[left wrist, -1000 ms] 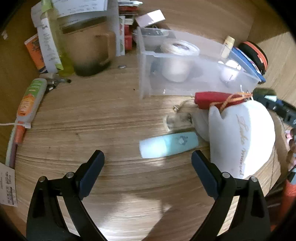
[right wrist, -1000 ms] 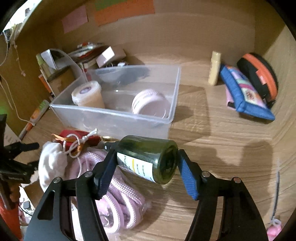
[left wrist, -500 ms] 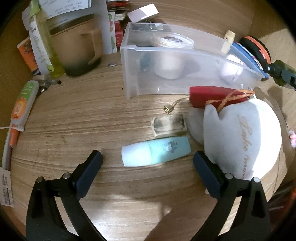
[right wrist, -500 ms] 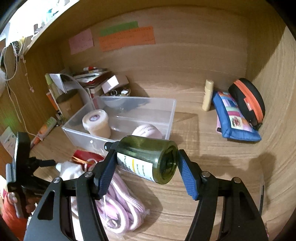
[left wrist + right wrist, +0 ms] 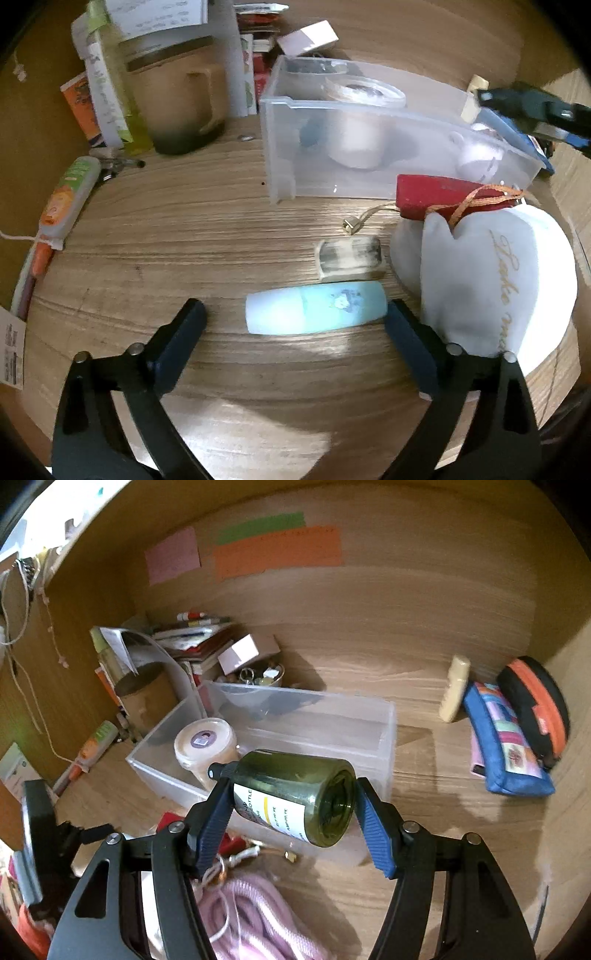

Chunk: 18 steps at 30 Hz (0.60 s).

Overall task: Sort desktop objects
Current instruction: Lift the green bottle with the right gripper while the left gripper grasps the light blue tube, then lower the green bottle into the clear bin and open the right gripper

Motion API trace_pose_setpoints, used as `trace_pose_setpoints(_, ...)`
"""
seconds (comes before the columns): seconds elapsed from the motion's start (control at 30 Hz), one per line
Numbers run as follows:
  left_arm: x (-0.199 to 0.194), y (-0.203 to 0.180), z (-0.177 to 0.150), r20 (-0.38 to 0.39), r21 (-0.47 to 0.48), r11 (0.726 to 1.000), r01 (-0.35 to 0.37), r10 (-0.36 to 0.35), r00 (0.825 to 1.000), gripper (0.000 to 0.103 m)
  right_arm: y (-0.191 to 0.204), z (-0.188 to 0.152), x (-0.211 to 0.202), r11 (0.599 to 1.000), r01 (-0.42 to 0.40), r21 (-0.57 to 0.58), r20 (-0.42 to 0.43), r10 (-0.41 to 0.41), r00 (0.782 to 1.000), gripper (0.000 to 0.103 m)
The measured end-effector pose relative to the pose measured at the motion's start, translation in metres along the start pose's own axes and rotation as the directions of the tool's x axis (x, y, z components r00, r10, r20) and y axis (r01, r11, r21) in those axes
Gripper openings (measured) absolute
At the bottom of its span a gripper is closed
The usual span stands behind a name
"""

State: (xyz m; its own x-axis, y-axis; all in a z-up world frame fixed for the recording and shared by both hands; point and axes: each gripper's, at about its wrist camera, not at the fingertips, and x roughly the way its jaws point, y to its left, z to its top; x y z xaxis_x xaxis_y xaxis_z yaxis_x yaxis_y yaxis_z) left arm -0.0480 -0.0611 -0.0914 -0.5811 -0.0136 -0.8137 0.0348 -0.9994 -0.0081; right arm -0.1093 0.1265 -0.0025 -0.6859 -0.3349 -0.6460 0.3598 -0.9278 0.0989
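Looks like a home study nook: wood-grain desk, pastel sticky notes on the back panel, stacked books, brown ceramic mug.

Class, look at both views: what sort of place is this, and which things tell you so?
Probably a home desk alcove: coloured sticky notes on the wooden back panel, a stack of books and papers in the corner, and a clear plastic storage bin among pouches and toiletries.

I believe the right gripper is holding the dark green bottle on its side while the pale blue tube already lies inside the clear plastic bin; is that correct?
Not quite. The right gripper does hold the dark green bottle on its side, but the pale blue tube is not in the clear plastic bin. The left wrist view shows it lying on the wooden desk, in front of the bin, between the open left gripper's fingers.
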Motion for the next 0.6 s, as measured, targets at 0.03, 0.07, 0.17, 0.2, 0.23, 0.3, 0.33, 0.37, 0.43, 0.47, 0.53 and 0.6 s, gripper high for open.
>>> trace_pose_setpoints(0.03, -0.002, 0.002, -0.001, 0.006, -0.006, 1.0, -0.005, 0.005, 1.0, 0.089, 0.001, 0.001, 0.006, 1.0, 0.0, -0.001, -0.012, 0.0, 1.0, 0.062)
trace_pose_setpoints(0.07, -0.003, 0.004, -0.001, 0.012, -0.012, 1.0, -0.01, 0.01, 1.0, 0.08, 0.002, 0.003, 0.014, 1.0, -0.001, -0.005, -0.026, 0.001, 1.0, 0.062)
trace_pose_setpoints(0.17, -0.008, 0.015, -0.004, 0.018, -0.024, 1.0, -0.01, 0.011, 1.0, 0.073, 0.005, 0.006, 0.03, 1.0, 0.0, -0.012, -0.057, -0.001, 0.998, 0.062)
trace_pose_setpoints(0.2, -0.009, 0.016, -0.005, 0.021, -0.023, 1.0, -0.014, 0.014, 1.0, 0.073, 0.005, 0.007, 0.034, 1.0, -0.003, -0.013, -0.065, 0.002, 0.998, 0.062)
trace_pose_setpoints(0.23, -0.01, 0.018, -0.005, 0.023, -0.023, 1.0, -0.014, 0.014, 1.0, 0.073, 0.006, 0.008, 0.038, 1.0, -0.003, -0.016, -0.075, 0.002, 0.997, 0.062)
trace_pose_setpoints(0.3, -0.013, 0.021, -0.006, 0.025, -0.028, 1.0, -0.009, 0.01, 1.0, 0.072, 0.01, 0.008, 0.044, 1.0, -0.001, -0.024, -0.089, -0.002, 0.996, 0.062)
trace_pose_setpoints(0.33, -0.014, 0.023, -0.006, 0.028, -0.03, 1.0, -0.002, 0.003, 1.0, 0.072, 0.01, 0.008, 0.046, 1.0, -0.001, -0.026, -0.095, -0.001, 0.996, 0.062)
trace_pose_setpoints(0.37, -0.015, 0.025, -0.007, 0.033, -0.035, 0.999, 0.008, -0.007, 0.999, 0.072, 0.012, 0.009, 0.049, 1.0, 0.0, -0.03, -0.101, -0.003, 0.995, 0.062)
trace_pose_setpoints(0.43, -0.017, 0.03, -0.007, 0.039, -0.049, 0.998, 0.03, -0.028, 0.999, 0.072, 0.016, 0.01, 0.051, 0.999, 0.01, -0.049, -0.109, -0.015, 0.994, 0.062)
trace_pose_setpoints(0.47, -0.018, 0.032, -0.008, 0.041, -0.059, 0.997, 0.04, -0.038, 0.998, 0.072, 0.018, 0.011, 0.052, 0.998, 0.012, -0.058, -0.111, -0.019, 0.994, 0.062)
trace_pose_setpoints(0.53, -0.02, 0.038, -0.009, 0.045, -0.085, 0.995, 0.061, -0.057, 0.997, 0.072, 0.022, 0.012, 0.055, 0.996, 0.025, -0.082, -0.119, -0.035, 0.992, 0.062)
trace_pose_setpoints(0.6, -0.022, 0.043, -0.011, 0.052, -0.107, 0.992, 0.072, -0.067, 0.996, 0.072, 0.025, 0.013, 0.057, 0.994, 0.035, -0.103, -0.124, -0.048, 0.991, 0.062)
